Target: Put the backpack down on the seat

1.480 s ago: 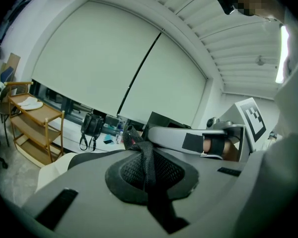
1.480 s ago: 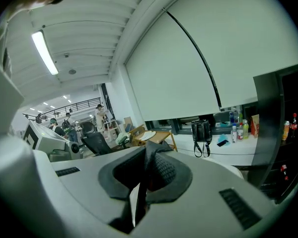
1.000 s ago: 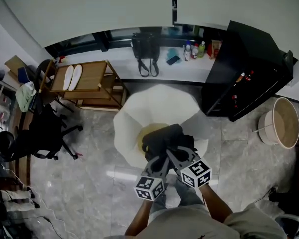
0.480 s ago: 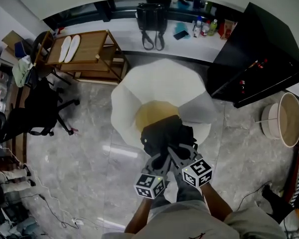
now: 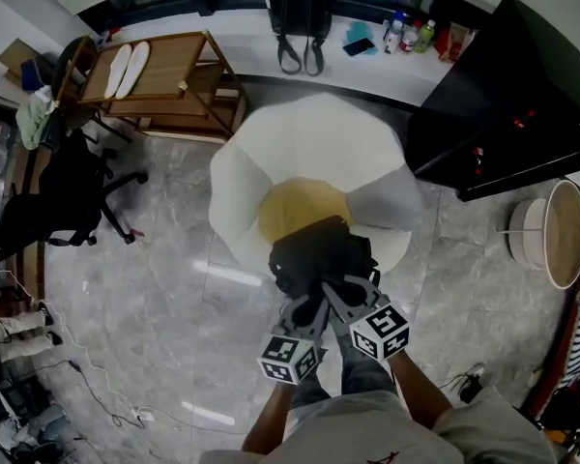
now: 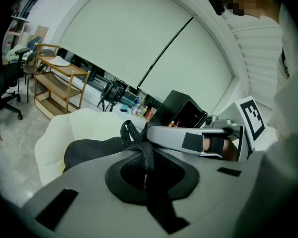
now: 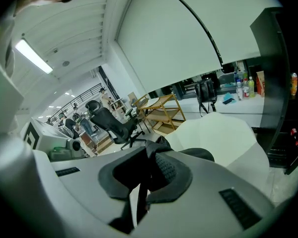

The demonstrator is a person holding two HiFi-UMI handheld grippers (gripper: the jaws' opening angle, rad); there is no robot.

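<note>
Head view: the backpack (image 5: 321,257) hangs just ahead of the left gripper (image 5: 307,307) and right gripper (image 5: 340,293) (jaws pinching its straps (image 6: 134,138)), over the front of the seat (image 5: 292,209).

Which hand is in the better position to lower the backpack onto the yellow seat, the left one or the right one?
Right, slightly: the right tool reaches further toward the seat than the left tool. Both are shut on straps of the backpack, so they should probably lower together.

The backpack (image 5: 319,257) I hold is matt black cloth, strap (image 6: 139,140) coarse webbing; seat (image 5: 309,143) smooth matt white, floor (image 5: 145,288) glossy stone.
</note>
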